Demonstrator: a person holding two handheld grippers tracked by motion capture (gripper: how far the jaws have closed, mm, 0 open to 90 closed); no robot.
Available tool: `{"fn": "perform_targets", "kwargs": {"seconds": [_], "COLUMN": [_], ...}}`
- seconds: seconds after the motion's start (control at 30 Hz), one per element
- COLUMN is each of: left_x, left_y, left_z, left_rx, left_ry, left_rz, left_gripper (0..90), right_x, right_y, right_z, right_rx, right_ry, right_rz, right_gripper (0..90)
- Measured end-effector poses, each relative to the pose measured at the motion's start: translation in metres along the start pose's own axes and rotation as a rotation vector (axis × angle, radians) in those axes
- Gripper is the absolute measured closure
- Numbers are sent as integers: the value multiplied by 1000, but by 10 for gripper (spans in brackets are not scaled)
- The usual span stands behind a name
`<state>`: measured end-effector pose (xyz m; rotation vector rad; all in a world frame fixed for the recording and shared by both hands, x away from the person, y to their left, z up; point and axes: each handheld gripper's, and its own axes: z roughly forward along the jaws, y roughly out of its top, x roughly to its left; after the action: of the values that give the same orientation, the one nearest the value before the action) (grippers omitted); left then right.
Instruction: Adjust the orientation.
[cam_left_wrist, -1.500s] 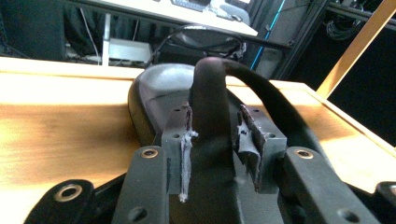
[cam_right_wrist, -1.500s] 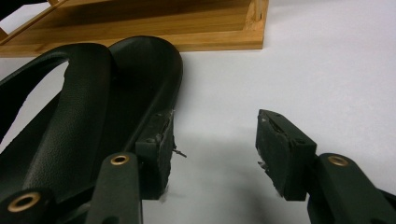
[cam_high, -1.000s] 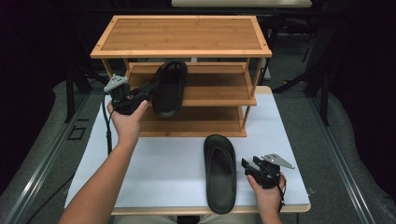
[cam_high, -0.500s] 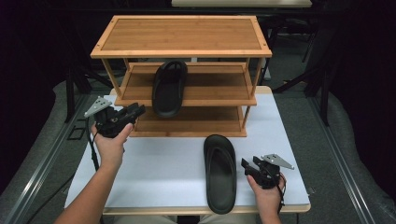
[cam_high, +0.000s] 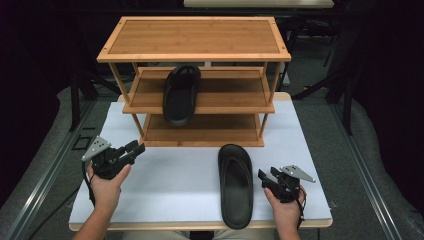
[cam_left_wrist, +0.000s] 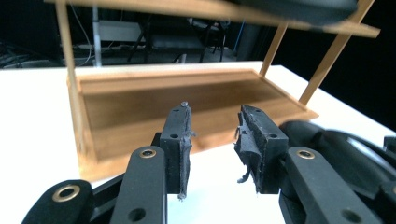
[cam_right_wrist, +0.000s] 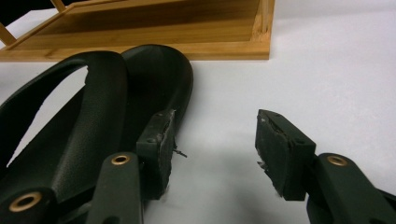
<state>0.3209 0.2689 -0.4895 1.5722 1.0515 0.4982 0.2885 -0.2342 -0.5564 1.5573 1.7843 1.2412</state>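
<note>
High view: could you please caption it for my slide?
One sandal on the rack's middle shelf, another on the table.

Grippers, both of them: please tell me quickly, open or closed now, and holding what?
Left gripper: open, holding nothing.
Right gripper: open, holding nothing; the black slipper lies beside one jaw.

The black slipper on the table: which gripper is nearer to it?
Right. The right gripper sits just beside the slipper on the table; the left gripper is well off toward the table's left side.

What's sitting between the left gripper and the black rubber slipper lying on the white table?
Nothing: in the high view, bare white table separates the left gripper from the black rubber slipper.
</note>
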Motion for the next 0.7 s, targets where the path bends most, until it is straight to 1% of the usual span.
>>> {"fn": "perform_targets", "kwargs": {"seconds": [0.07, 0.1, 0.13, 0.17, 0.2, 0.23, 0.3, 0.33, 0.4, 0.43, 0.47, 0.53, 0.57, 0.6, 0.63, 0.7], "left_x": [1, 1, 1, 1, 0, 0, 0, -1, -1, -1, -1, 0, 0, 1, 1, 3], "left_y": [-7, -9, -11, -12, -14, -15, -17, -18, -20, -21, -21, -22, -23, -23, -24, -24], "left_z": [-3, -5, -7, -7, -8, -8, -7, -7, -7, -7, -6, -4, -3, -2, -2, -1], "left_rx": [10, 22, 21, 18, 25, 26, 33, 38, 46, 43, 42, 49, 52, 56, 58, 60], "left_ry": [2, 2, 0, 0, -2, -1, -7, -6, 2, 5, 6, 7, 5, 1, 3, 3], "left_rz": [-5, -2, -9, -7, 5, 9, 13, 14, 24, 22, 21, 26, 24, 26, 28, 25], "left_gripper": [637, 637, 636, 635, 633, 632, 626, 623, 621, 621, 621, 621, 621, 620, 619, 619], "right_x": [1, 1, 2, 3, 4, 6, 9, 11, 15, 17, 19, 24, 26, 28, 30, 33], "right_y": [0, 1, 2, 2, 3, 3, 4, 4, 5, 4, 4, 3, 3, 2, 1, 1], "right_z": [1, -1, -1, -3, -5, -7, -9, -11, -13, -13, -14, -13, -14, -12, -13, -14], "right_rx": [-23, -8, -22, -30, -26, -27, -55, -49, -53, -65, -44, -45, -32, -49, -34, -29], "right_ry": [3, 1, 4, 2, 2, 11, 13, 17, 28, 35, 42, 56, 63, 63, 69, 78], "right_rz": [3, -4, -1, -4, -5, -9, -10, -13, -23, -25, -34, -43, -51, -52, -51, -56], "right_gripper": [476, 479, 482, 486, 490, 495, 502, 503, 504, 506, 507, 507, 507, 507, 507, 508]}}
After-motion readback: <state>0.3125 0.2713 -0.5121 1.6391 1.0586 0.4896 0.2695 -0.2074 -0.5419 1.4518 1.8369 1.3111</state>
